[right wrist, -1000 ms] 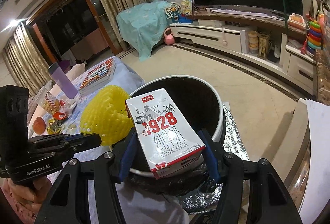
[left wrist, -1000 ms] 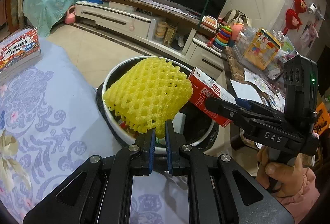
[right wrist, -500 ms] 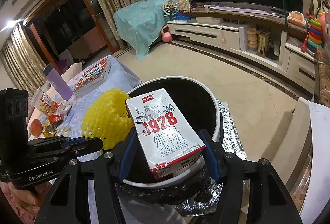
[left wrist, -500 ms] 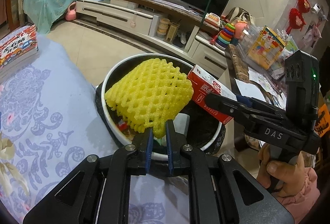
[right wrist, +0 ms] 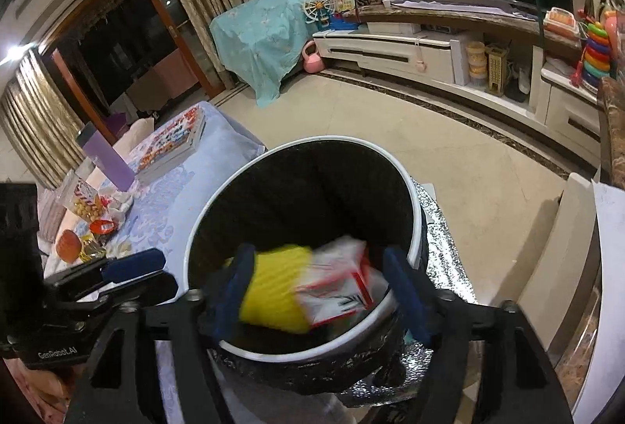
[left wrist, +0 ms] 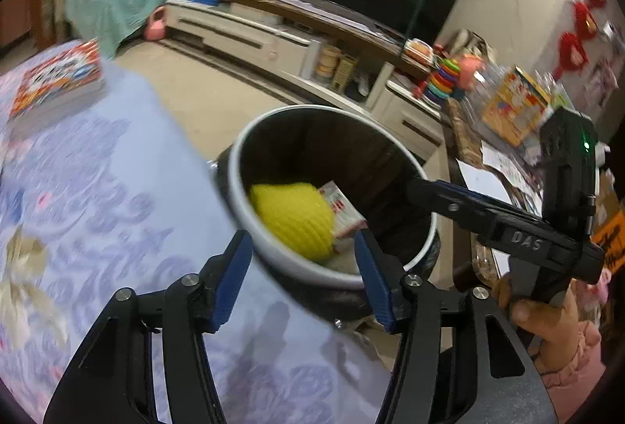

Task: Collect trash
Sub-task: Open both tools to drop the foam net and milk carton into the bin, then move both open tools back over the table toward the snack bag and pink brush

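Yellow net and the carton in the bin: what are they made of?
Yellow net: looks like soft foam mesh, matte; the lattice is blurred here, so I'm not sure. Carton: seemingly coated paperboard, printed red and white, with folded edges. Bin: glossy white rim, probably plastic, with a black liner.

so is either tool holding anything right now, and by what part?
Nothing is held. Left tool and right tool have just opened; the yellow foam net and milk carton are inside the trash bin.

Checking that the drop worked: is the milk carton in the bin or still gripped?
In the bin. The milk carton lies tilted below the bin's rim, beside the yellow foam net; right gripper open.
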The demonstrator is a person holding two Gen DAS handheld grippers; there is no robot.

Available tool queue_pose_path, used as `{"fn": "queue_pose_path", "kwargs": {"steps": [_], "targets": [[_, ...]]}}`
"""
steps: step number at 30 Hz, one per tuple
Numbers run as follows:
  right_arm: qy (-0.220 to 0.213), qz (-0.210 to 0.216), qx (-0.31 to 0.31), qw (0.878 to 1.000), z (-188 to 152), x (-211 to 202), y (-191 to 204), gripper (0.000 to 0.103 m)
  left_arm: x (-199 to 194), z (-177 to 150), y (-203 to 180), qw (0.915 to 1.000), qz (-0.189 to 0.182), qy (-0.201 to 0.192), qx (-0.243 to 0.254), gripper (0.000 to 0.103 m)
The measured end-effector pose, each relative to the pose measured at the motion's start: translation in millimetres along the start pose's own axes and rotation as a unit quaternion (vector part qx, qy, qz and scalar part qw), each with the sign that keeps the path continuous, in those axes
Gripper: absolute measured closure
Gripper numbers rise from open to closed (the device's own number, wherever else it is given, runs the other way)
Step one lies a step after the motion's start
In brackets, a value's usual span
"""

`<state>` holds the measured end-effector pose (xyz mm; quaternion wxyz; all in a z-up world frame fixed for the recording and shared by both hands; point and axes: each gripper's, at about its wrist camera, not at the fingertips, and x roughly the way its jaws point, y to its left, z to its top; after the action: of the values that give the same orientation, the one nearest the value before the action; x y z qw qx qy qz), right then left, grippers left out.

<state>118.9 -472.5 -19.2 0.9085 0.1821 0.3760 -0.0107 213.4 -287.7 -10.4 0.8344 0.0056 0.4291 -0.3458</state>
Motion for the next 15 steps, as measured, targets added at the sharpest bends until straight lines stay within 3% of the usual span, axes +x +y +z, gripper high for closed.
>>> {"fn": "queue_pose_path", "kwargs": {"steps": [4, 6, 7, 15], "targets": [[-0.003, 0.009, 0.002, 1.0, -5, -5, 9, 0.021, -17, -15, 23, 0.999, 0.02, -0.014, -0.037, 0.039], [-0.006, 0.02, 0.004, 1.0, -10, -7, 17, 0.008, -26, -26, 37, 0.9976, 0.034, -0.02, -0.057, 0.037], [-0.006, 0.024, 0.005, 1.0, -11, -7, 20, 0.005, -31, -31, 44, 0.9968, 0.041, -0.023, -0.064, 0.037], [0.0, 0.072, 0.004, 0.997, -34, -3, 64, 0.004, -75, -70, 93, 0.9886, 0.088, -0.044, -0.115, 0.036]]}}
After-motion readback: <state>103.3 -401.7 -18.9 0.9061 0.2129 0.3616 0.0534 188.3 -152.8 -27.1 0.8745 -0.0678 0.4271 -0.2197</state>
